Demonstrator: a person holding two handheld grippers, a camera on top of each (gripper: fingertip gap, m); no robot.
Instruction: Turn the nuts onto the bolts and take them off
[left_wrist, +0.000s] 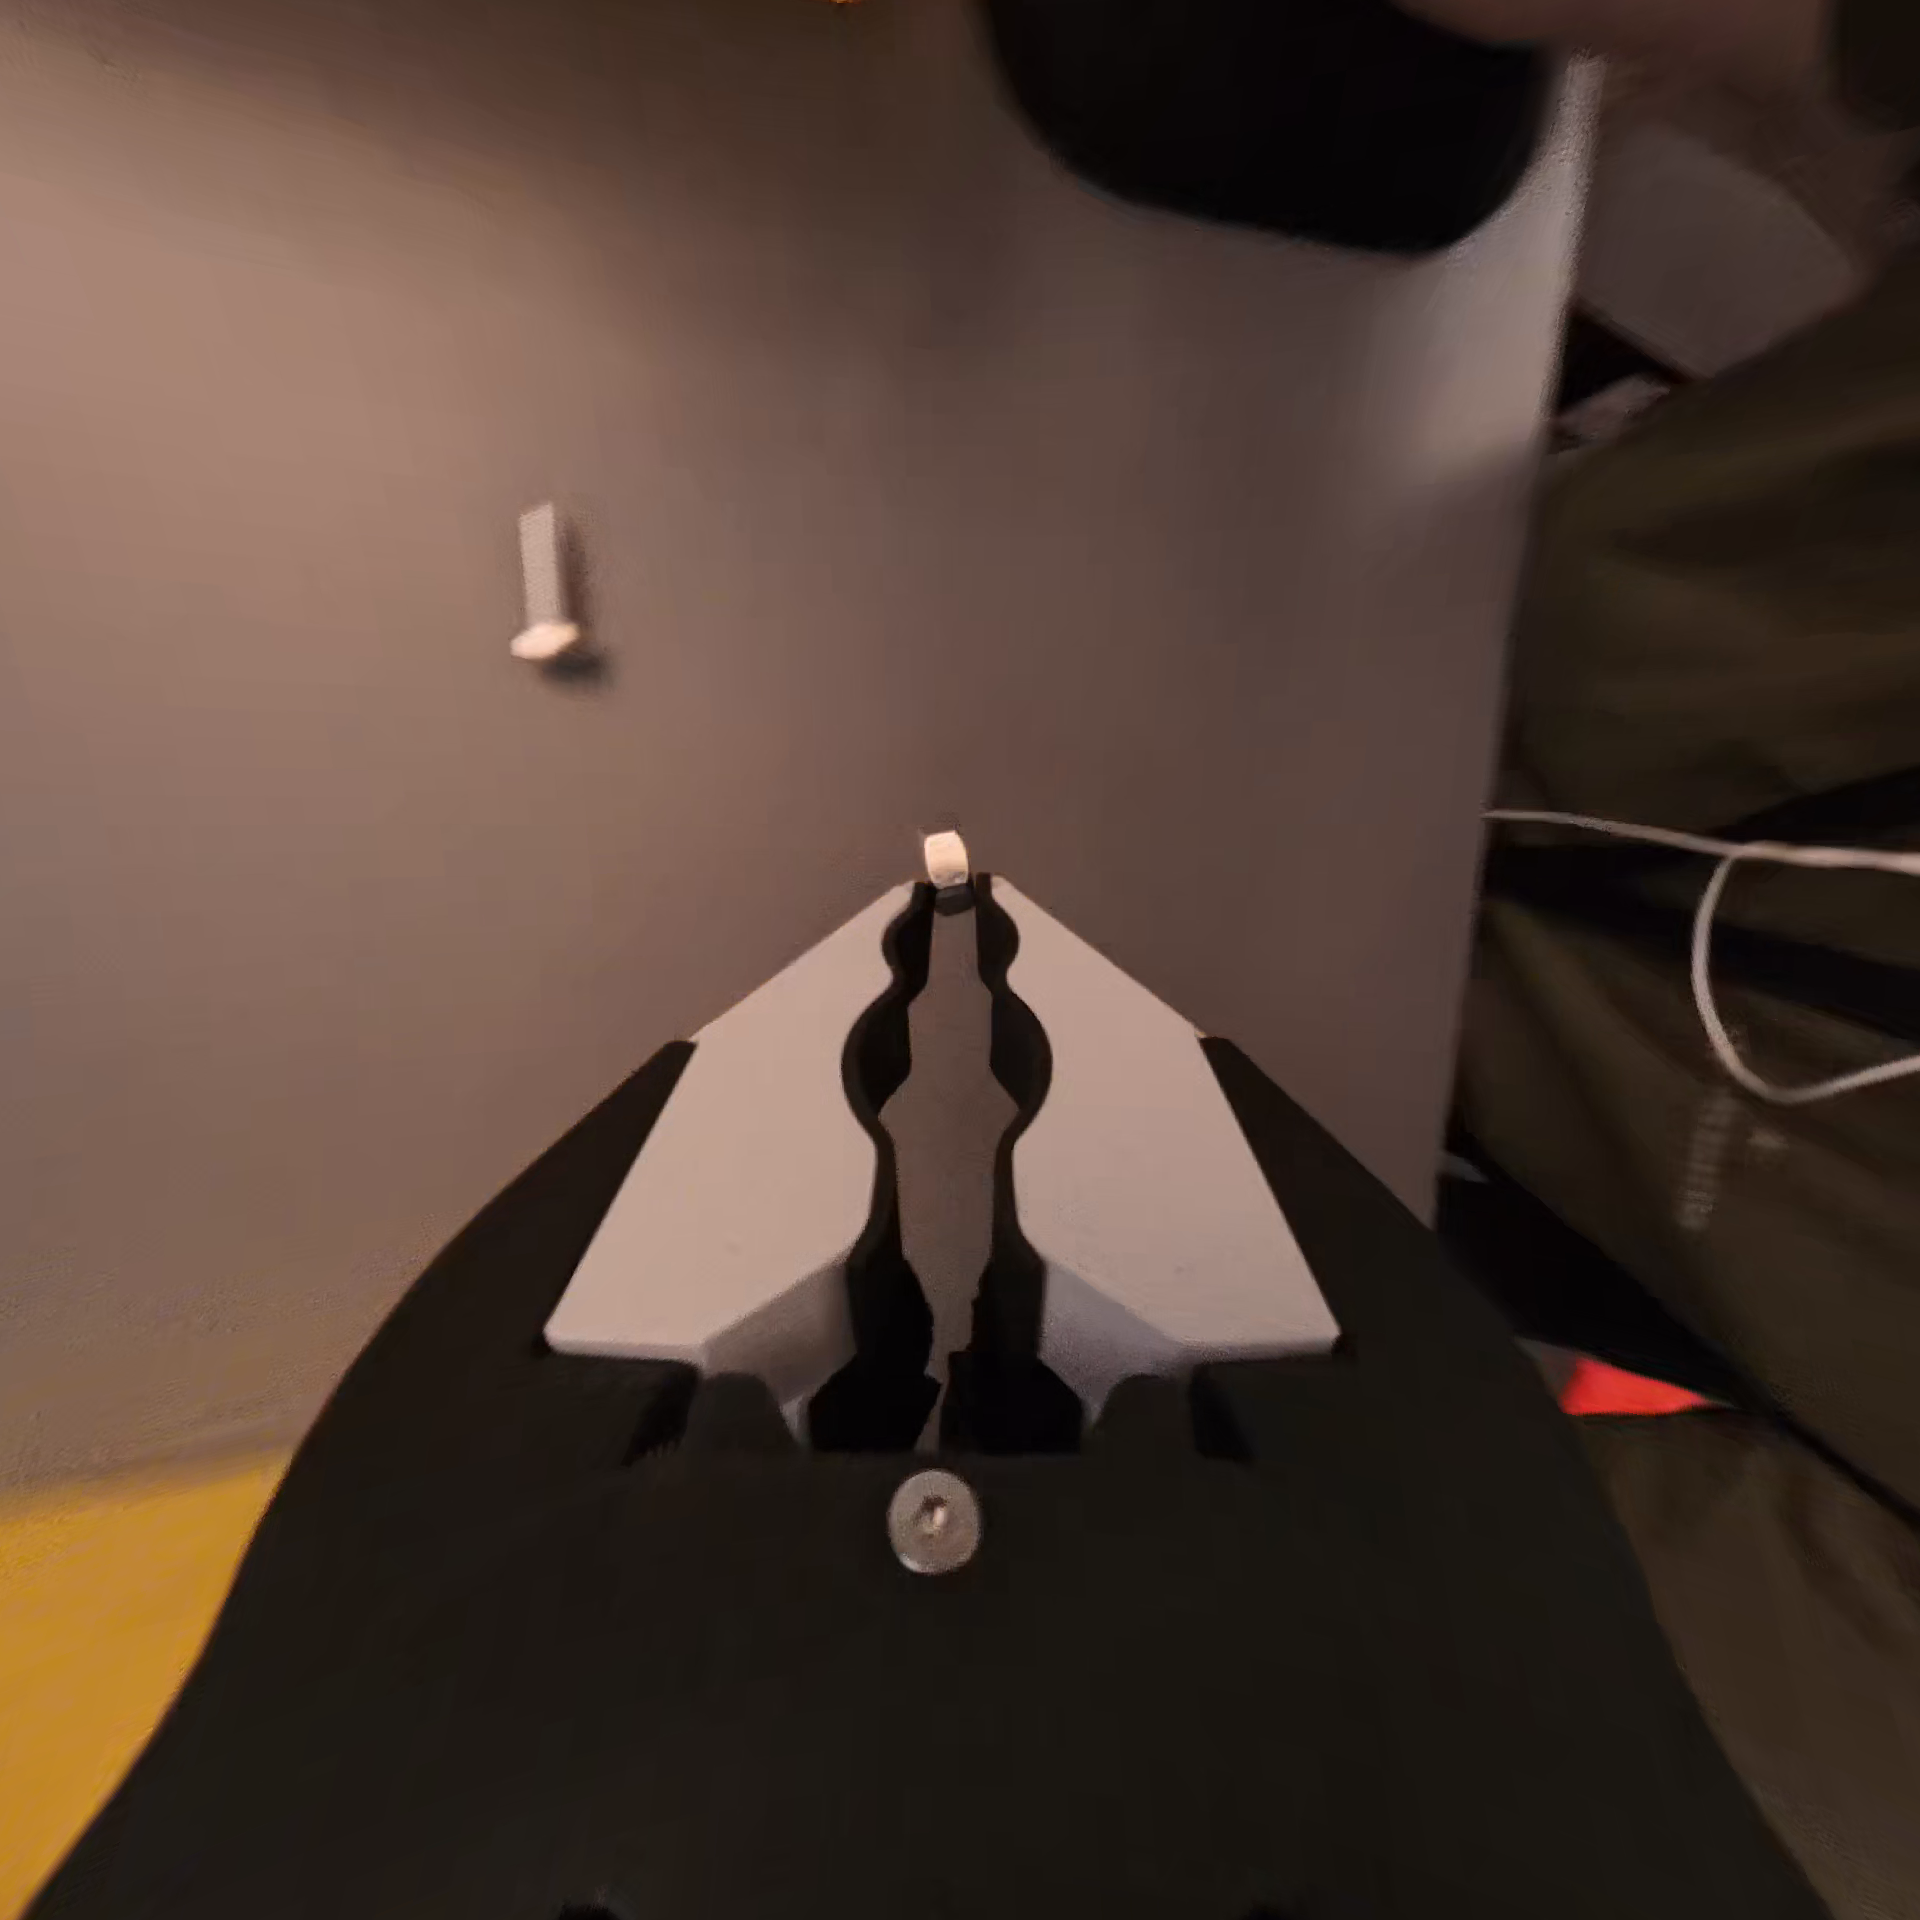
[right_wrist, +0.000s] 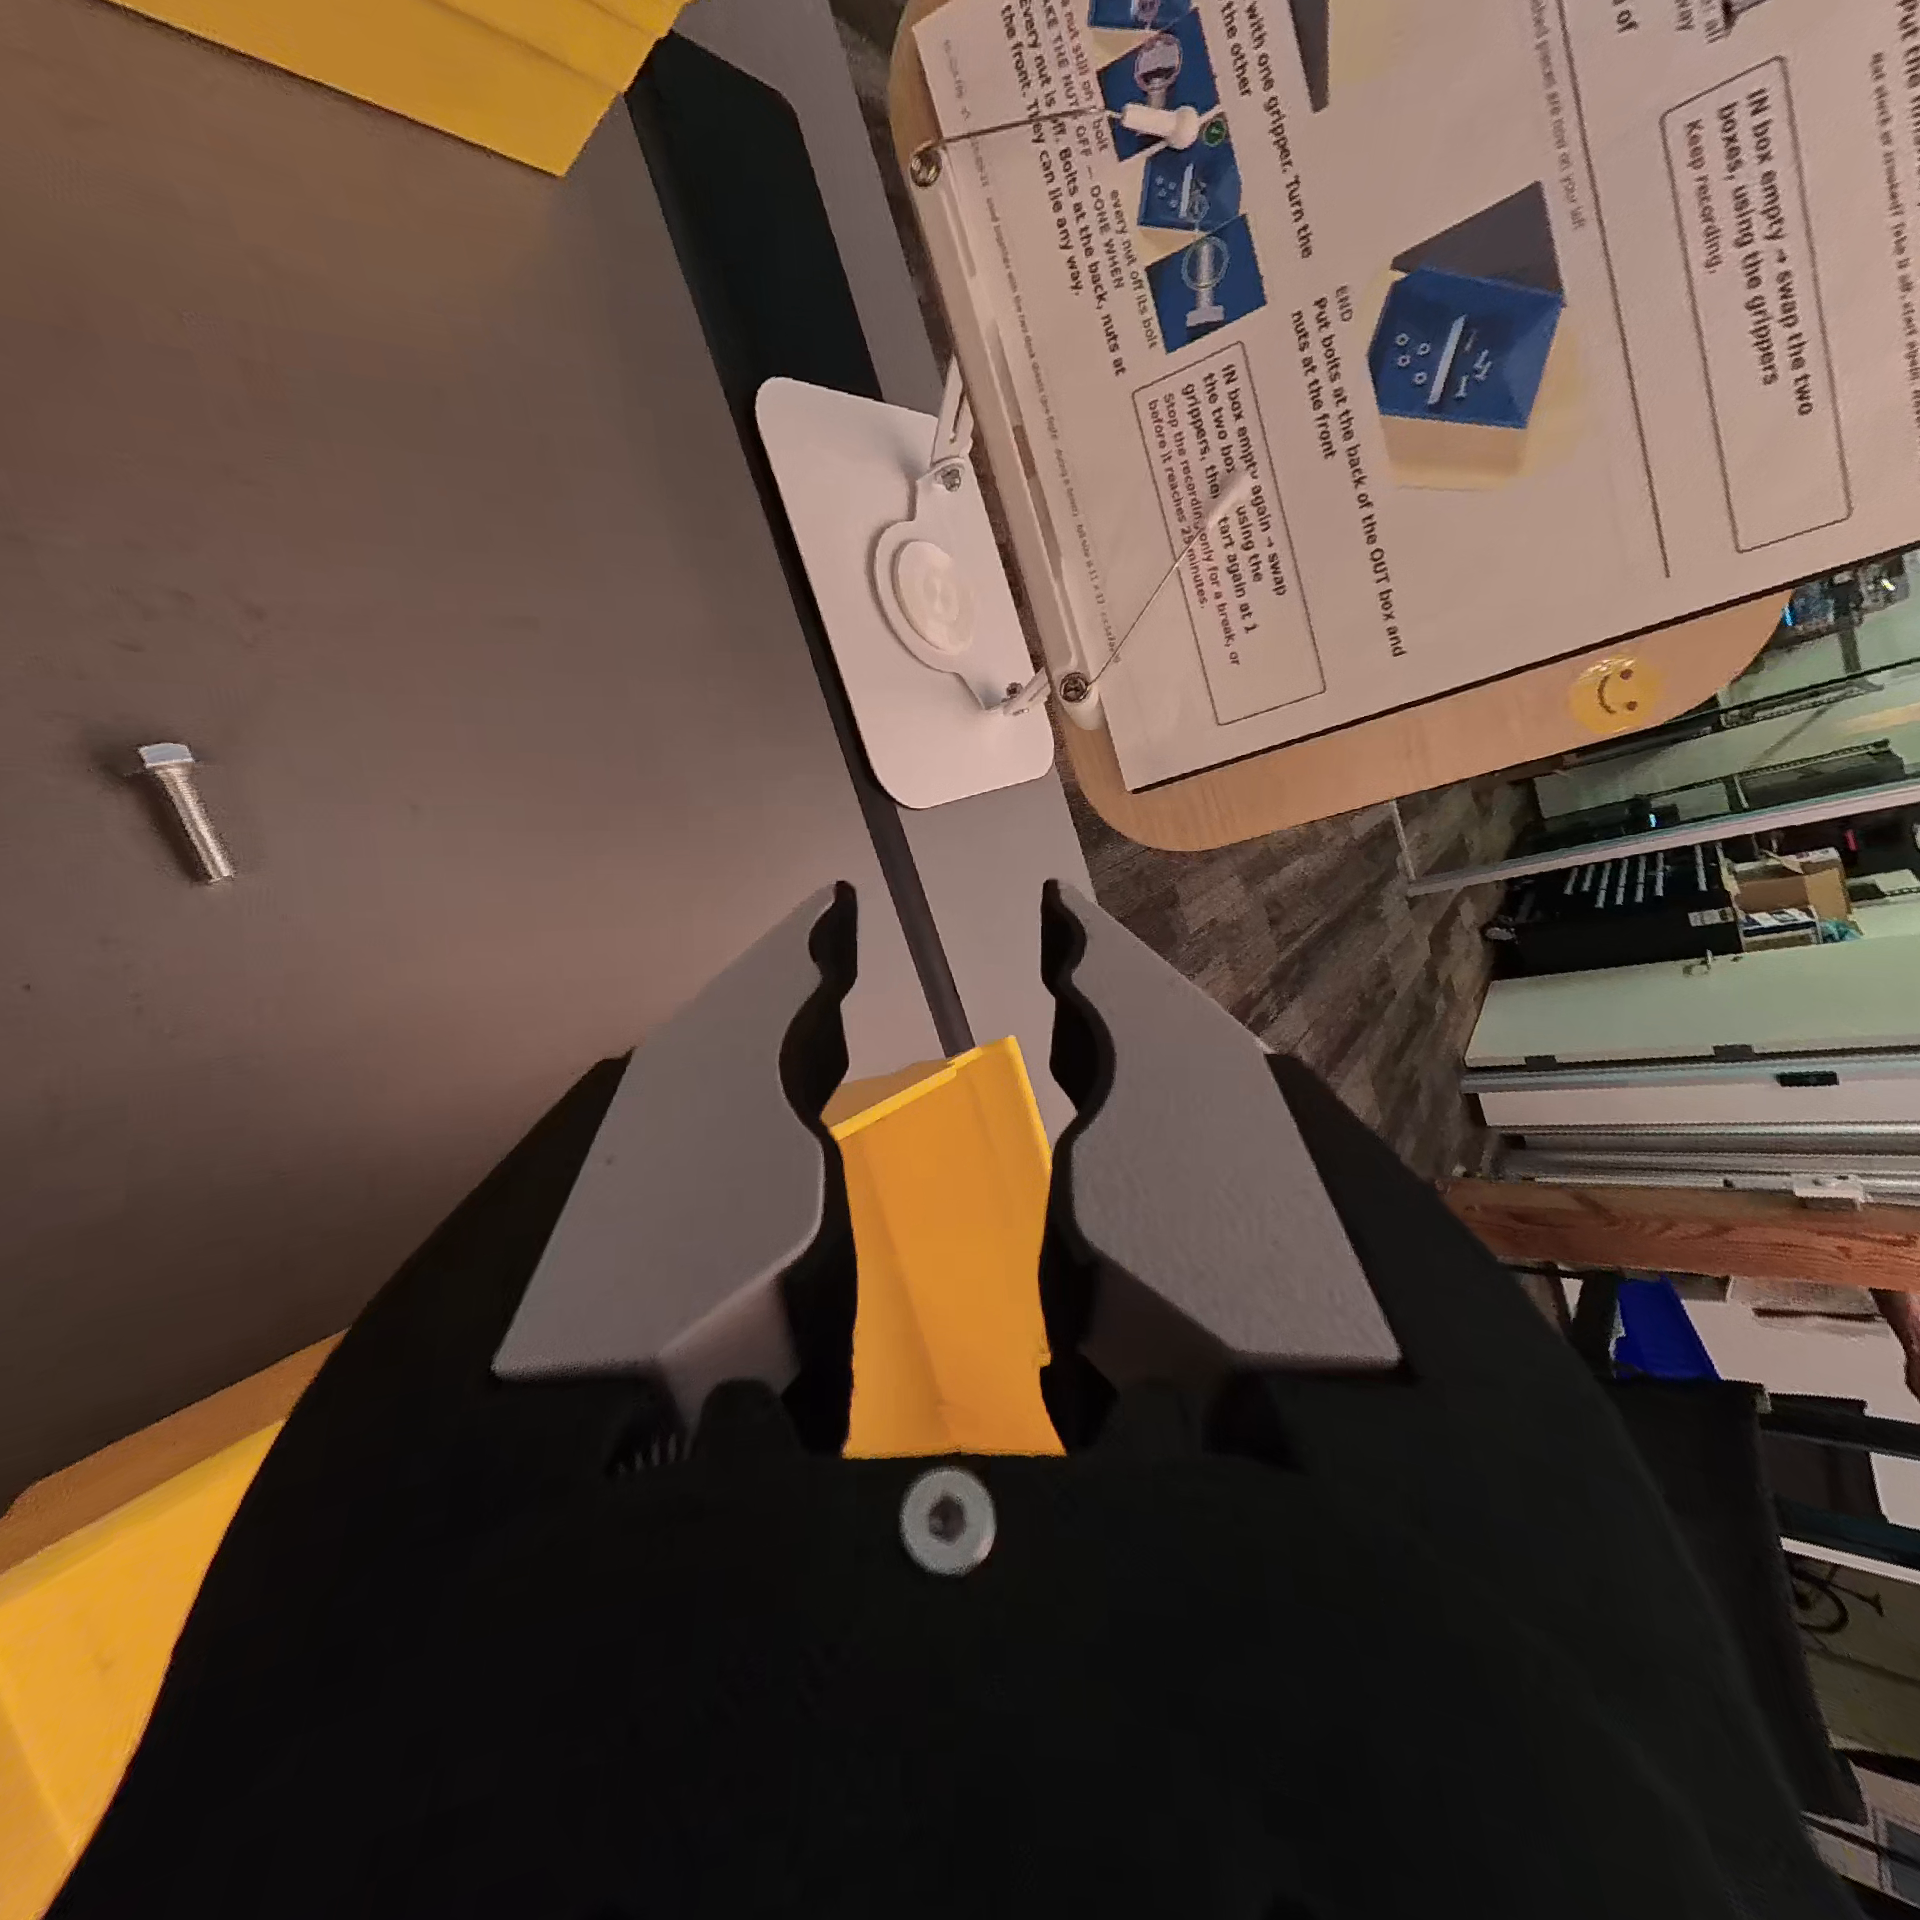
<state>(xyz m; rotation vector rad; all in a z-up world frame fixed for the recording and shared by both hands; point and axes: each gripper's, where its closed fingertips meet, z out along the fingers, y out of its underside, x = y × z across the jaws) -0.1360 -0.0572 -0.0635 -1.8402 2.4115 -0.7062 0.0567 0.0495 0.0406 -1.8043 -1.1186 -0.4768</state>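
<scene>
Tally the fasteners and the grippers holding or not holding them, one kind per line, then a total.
Bolts: 1, the bolt lying loose on the grey table
Nuts: 1, the nut pinched in the left gripper
Grippers: 2, with the right gripper open and empty
Total: 4

Printed instruction sheet (right_wrist: 1455, 343) on board

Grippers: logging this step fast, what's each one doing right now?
Left gripper: shut on a small nut at its tips.
Right gripper: open, holding nothing.
</scene>
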